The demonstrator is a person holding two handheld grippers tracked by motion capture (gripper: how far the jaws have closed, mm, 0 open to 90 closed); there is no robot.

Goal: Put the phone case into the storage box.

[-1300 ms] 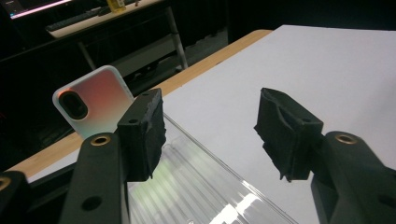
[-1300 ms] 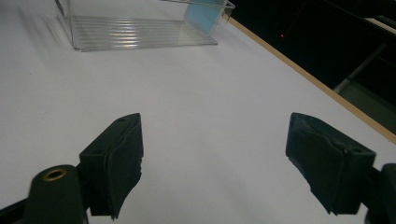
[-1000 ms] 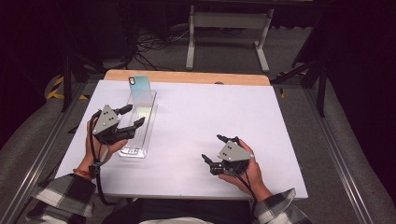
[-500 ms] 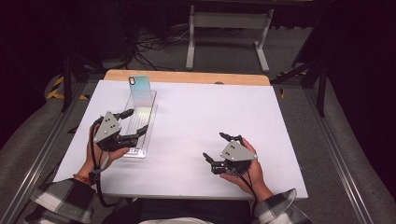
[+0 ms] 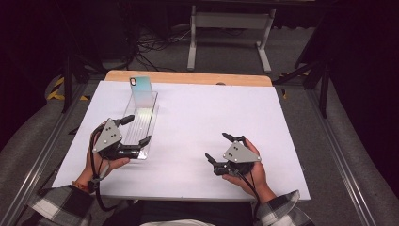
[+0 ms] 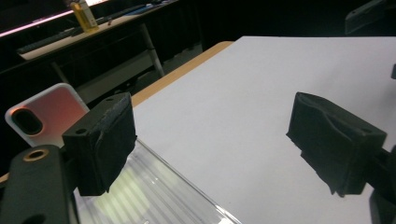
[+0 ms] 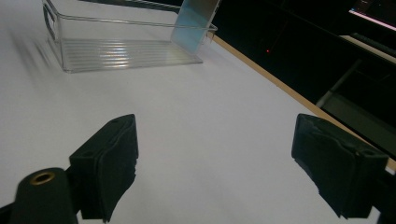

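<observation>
A clear plastic tray (image 5: 147, 117) lies lengthwise on the left of the white table (image 5: 211, 108). A phone (image 5: 141, 92) in a pale case stands upright at the tray's far end, leaning on it. My left gripper (image 5: 137, 128) hovers open over the tray's near half. In the left gripper view its gripper (image 6: 219, 140) has one jaw above the ribbed tray floor (image 6: 154, 196) and the other above bare table, with the phone (image 6: 46, 114) behind. My right gripper (image 5: 218, 147) rests open at the front right, holding nothing. The right gripper view shows its gripper (image 7: 219, 163) facing the tray (image 7: 116, 51) and phone (image 7: 196, 23).
A wooden strip (image 5: 188, 77) edges the table's far side. Beyond it a metal stand (image 5: 226, 28) and cables lie on the dark floor. A bench with a yellow bottle (image 6: 84, 14) shows in the left gripper view.
My left gripper has drifted toward the table's near edge along the tray, staying open. The right gripper has barely shifted.
</observation>
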